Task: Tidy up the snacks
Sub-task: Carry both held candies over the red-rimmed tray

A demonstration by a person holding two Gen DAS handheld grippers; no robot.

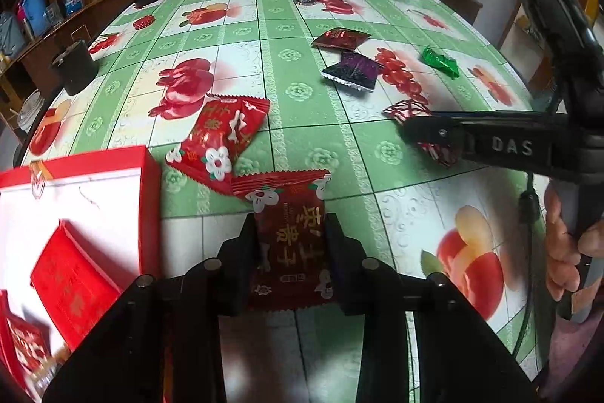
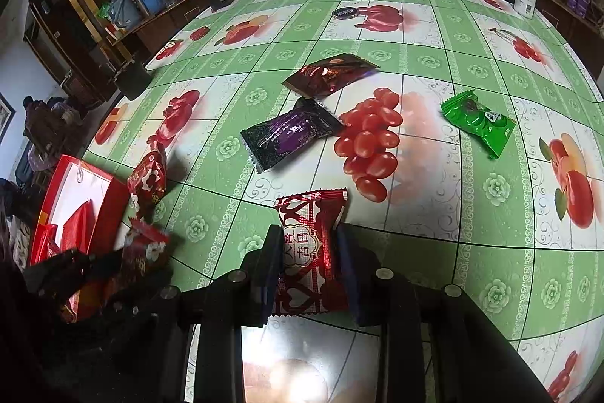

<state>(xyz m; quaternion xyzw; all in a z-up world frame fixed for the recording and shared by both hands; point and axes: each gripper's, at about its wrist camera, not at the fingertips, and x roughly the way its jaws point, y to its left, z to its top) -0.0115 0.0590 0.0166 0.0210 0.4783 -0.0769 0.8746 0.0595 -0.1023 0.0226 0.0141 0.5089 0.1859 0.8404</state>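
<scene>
At the bottom centre of the left wrist view, my left gripper [image 1: 292, 248] was clamped on a dark red packet [image 1: 290, 244], its pads pressing the packet's two long sides. A second red packet with a white flower [image 1: 222, 142] lay just above it, its crimped edge touching or overlapping the held one; I could not tell which. The red box [image 1: 149, 199] sat at the lower left of that frame, open, with a red pouch [image 1: 73, 276] already inside.

In the right wrist view, at bottom centre, my right gripper [image 2: 309, 267] was closed on a red-and-white packet [image 2: 311, 252], gripped across its middle. Above it on the tablecloth [image 2: 434, 233] lay a purple packet [image 2: 290, 135], a brown packet [image 2: 330, 74] and, toward the right, a green packet [image 2: 479, 119], all well apart from the box.

I judged these wrappers light, thin and crinkly, the foil slick enough to slide under a loose pinch. The contents looked small and firm, so the middle of each packet seemed the best place to hold; the crimped ends would likely fold or slip. A packet lying flat gave the fingers little height, so I expected to come in low along the long sides.
</scene>
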